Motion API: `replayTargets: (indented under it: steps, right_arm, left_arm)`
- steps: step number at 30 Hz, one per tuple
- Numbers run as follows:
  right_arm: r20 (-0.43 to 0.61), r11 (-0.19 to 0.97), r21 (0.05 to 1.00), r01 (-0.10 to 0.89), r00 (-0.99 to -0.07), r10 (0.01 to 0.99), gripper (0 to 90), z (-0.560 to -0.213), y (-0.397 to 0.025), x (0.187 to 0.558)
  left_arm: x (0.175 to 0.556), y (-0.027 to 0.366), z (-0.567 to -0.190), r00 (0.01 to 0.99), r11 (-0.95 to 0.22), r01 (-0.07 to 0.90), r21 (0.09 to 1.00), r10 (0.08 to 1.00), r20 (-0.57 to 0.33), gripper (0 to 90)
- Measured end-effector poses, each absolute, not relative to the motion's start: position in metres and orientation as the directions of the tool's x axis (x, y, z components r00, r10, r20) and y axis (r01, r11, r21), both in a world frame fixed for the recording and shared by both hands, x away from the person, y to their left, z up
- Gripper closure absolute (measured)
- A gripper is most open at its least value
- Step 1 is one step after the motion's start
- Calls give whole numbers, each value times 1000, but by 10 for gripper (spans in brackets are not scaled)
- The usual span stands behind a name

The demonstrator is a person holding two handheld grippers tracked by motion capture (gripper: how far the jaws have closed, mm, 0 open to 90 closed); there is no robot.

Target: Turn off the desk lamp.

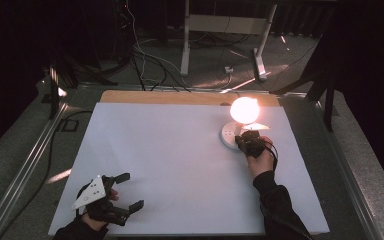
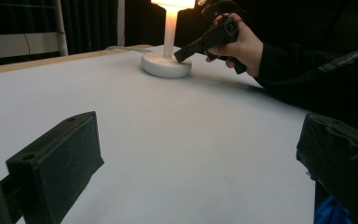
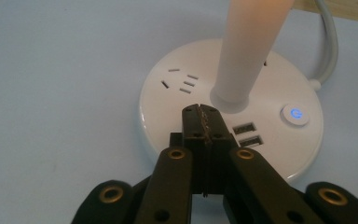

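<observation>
A white desk lamp with a lit round head (image 1: 244,110) stands on a round white base (image 1: 227,134) at the table's far right. In the right gripper view the base (image 3: 168,102) carries socket slots, two USB ports and a blue-lit power button (image 3: 295,114), with the stem (image 3: 247,51) rising from its middle. My right gripper (image 1: 240,139) (image 3: 202,116) is shut with nothing held, its tips over the base beside the stem. My left gripper (image 1: 130,190) (image 2: 191,168) rests open near the table's front left corner.
A white sheet (image 1: 180,165) covers the wooden table (image 1: 155,96). The lamp's white cable (image 3: 328,42) runs off behind the base. Cables and a metal stand (image 1: 220,35) lie on the floor beyond the table.
</observation>
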State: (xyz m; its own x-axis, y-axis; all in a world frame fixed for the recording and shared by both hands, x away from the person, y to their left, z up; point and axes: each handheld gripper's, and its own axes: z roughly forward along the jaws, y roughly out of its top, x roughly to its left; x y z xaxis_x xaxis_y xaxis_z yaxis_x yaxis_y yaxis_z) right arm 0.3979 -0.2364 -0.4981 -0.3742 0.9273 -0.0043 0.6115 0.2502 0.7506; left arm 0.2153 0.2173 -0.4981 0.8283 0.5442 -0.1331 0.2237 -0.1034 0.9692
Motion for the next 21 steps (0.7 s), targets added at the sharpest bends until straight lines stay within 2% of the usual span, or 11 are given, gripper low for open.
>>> replayTargets:
  steps: [7,15,21]
  right_arm:
    - [2,246,747,618,-372,928,897,-495,-236,398]
    - [12,234,785,573,-392,920,897,-467,-233,393]
    - [18,224,794,565,-391,920,897,-459,-235,393]
  left_arm:
    - [215,218,-498,827,-100,223,970,547,-134,5]
    - [215,218,-498,827,-99,225,969,545,-136,5]
    - [215,217,-498,828,-106,224,969,545,-132,5]
